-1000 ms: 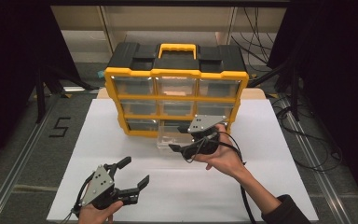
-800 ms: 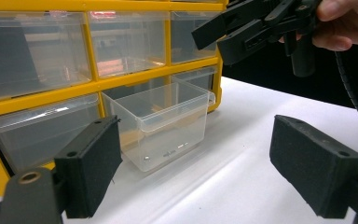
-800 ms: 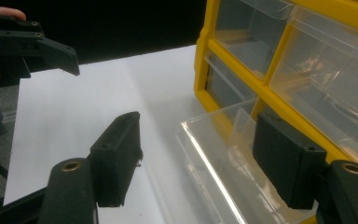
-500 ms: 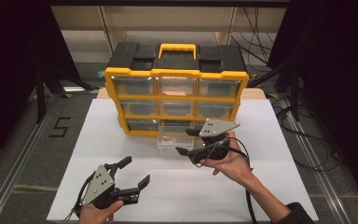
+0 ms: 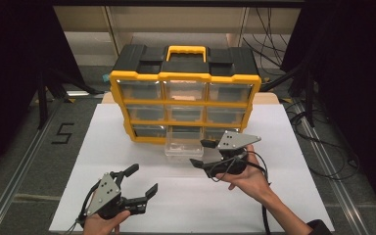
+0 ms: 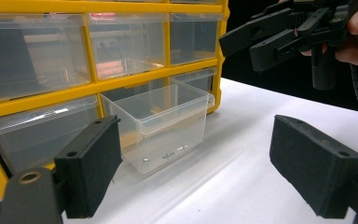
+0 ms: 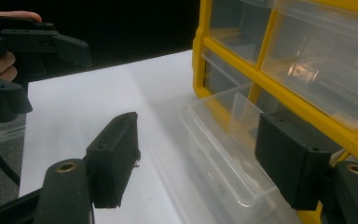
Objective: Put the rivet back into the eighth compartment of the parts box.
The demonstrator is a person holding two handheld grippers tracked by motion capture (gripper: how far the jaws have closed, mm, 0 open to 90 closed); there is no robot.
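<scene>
Clear drawer (image 5: 183,148) pulled most of the way out of the bottom-middle slot of the yellow organizer (image 5: 185,95), resting on the white surface (image 5: 127,147). Looks empty in the left tool view (image 6: 161,123).

Right tool (image 5: 203,152) just right of the drawer, held level, pointing toward it; jaws apart, just been opening, nothing between them. In the right tool view, drawer (image 7: 223,144) just beside the right-hand pad; contact not clear.

Left tool (image 5: 141,181) well apart from the drawer, near the front edge of the surface, jaws wide open, nothing held. Aimed at organizer (image 6: 93,88); right tool (image 6: 279,35) visible at upper right of that view.
</scene>
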